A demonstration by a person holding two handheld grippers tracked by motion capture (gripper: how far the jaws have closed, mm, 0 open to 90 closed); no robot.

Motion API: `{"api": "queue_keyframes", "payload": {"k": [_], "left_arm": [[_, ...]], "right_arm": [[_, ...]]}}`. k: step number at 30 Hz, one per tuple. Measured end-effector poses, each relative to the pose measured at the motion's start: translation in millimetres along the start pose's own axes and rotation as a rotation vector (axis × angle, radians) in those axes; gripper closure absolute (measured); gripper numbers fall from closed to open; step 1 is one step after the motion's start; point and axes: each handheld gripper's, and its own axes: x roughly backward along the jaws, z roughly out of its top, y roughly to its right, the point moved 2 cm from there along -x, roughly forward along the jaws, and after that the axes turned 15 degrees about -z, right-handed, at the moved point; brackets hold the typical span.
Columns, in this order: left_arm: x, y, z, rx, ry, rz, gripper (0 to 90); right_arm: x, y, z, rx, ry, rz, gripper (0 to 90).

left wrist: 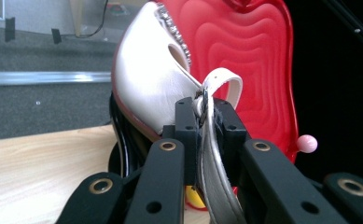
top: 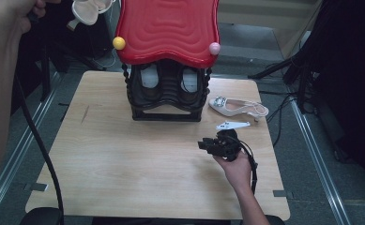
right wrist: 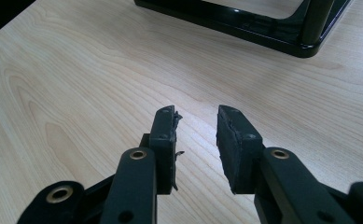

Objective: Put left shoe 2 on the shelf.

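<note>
The left gripper (left wrist: 206, 116) pinches the strap of a white heeled shoe (left wrist: 146, 79), its jaws pressed onto the strap while the shoe's body rises just beyond them, lifted beside the red top (left wrist: 249, 60) of the black shoe rack (top: 166, 101). The right gripper (right wrist: 197, 135) hovers low over the wooden table (right wrist: 76, 84), jaws parted by a modest gap and holding nothing. A second white shoe (top: 236, 107) lies on the table just right of the rack.

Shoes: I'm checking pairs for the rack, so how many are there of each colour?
White shoes: 2, one held up by its strap in the left gripper, one lying on the table right of the rack.
Black shoes: 2, inside the rack.
Total: 4
</note>
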Motion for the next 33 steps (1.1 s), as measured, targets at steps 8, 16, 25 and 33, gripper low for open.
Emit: {"api": "queue_keyframes", "payload": {"k": [8,16,25,33], "left_arm": [[-3.9,12.7,6.0,-0.023,0.002,-0.001,83.5],[-23.0,31.0,11.7,-0.069,0.0,-0.036,83.5],[-65.0,30.9,7.4,-0.062,0.005,-0.091,83.4],[-81.0,24.8,-8.8,-0.059,-0.024,-0.087,83.1]], "right_arm": [[1.2,1.9,-1.5,-0.002,0.0,-0.006,69.0],[2.9,1.9,-2.8,-0.005,0.0,-0.013,69.0],[7.8,6.4,-4.8,-0.017,0.012,-0.016,69.1],[9.4,5.2,-6.8,-0.013,0.012,-0.019,69.2]]}}
